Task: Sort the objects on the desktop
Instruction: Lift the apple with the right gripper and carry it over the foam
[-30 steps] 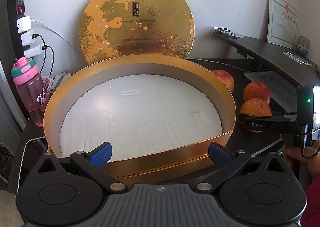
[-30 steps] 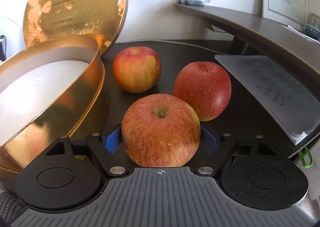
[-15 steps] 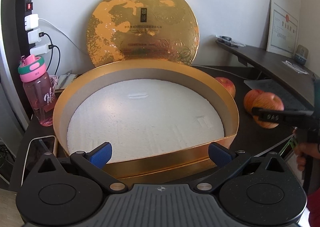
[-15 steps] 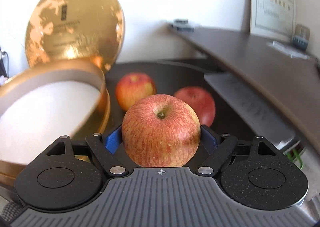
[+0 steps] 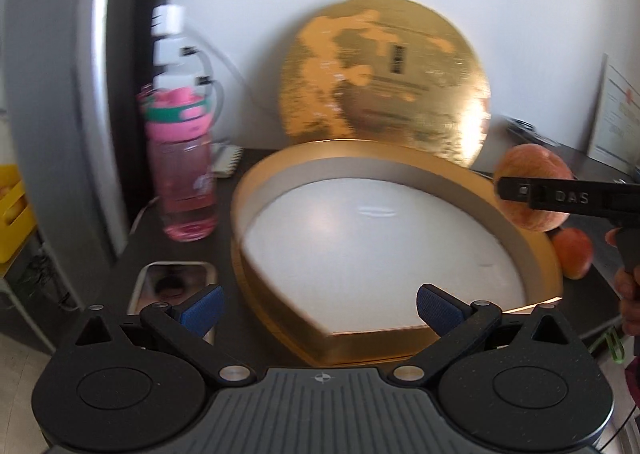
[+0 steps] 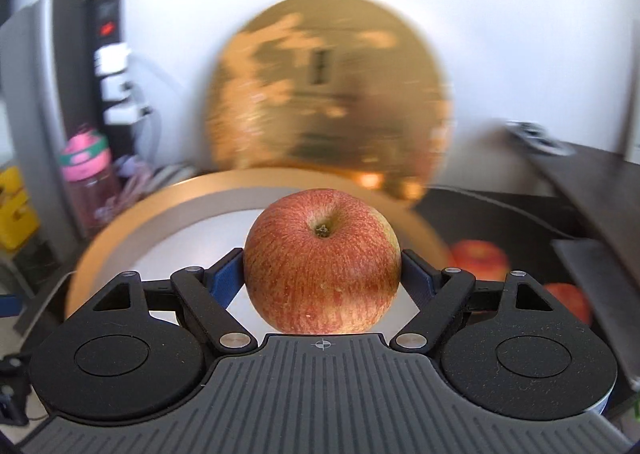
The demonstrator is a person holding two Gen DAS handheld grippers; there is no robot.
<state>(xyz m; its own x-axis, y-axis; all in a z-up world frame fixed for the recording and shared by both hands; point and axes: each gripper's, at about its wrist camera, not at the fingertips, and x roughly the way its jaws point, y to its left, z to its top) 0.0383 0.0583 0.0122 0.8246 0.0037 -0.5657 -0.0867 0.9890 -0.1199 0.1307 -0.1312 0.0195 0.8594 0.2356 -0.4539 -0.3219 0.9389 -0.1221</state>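
I am holding an apple (image 6: 322, 260) in the right claw (image 6: 322, 274), its blue pads (image 6: 226, 278) pressing both flanks, stem end facing up. In the left wrist view that apple (image 5: 532, 190) is hanging above the right rim of the gold box (image 5: 532, 250), clear of the wall. My left claw (image 5: 318, 304) is standing wide, gripping nothing, its fingers (image 5: 200, 304) straddling the box's near edge without touching it that I can tell. The box is sitting open on the bench (image 5: 224, 210), white liner (image 5: 372, 250) bare across its whole floor. The gold lid (image 5: 384, 82) is leaning upright behind the box. A pink bottle (image 5: 184, 178) is standing just left of the box, and two more apples (image 6: 480, 260) are lying on the bench to its right.
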